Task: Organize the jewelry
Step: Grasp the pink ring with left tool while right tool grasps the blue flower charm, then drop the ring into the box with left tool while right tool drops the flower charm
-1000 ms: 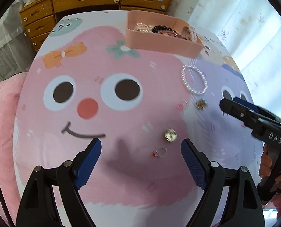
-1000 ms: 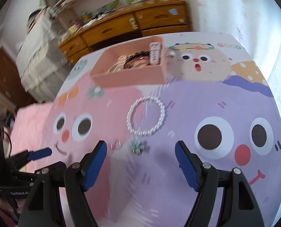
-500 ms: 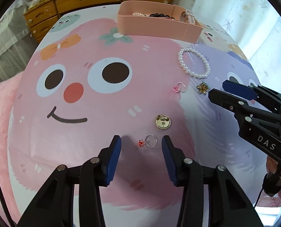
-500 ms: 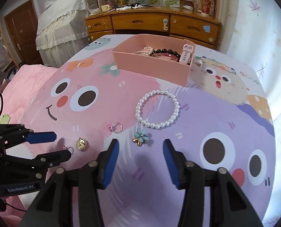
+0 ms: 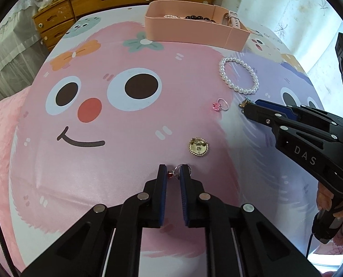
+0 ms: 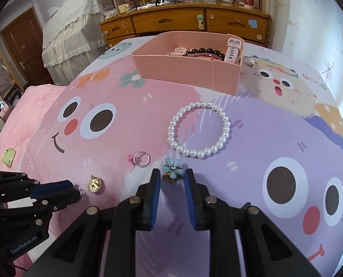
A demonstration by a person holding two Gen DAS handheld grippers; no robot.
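The red-stone ring (image 5: 174,173) is pinched by the left gripper (image 5: 173,173), the flower brooch (image 6: 172,170) by the right gripper (image 6: 171,177); either could be dropped from such thin tip holds

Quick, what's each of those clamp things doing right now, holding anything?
Left gripper: just closed on the red-stone ring.
Right gripper: closing around the blue flower brooch; firm grip cannot be told.

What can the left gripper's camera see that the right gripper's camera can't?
Only the left wrist view shows the person's hand gripping the right gripper's handle.

Only the right wrist view shows the small green object on the pink bedding and the brown door.

Both show the pink tray, the white pearl bracelet, the round gold brooch, the left gripper pinching the red-stone ring, and the right gripper around the blue flower clip.
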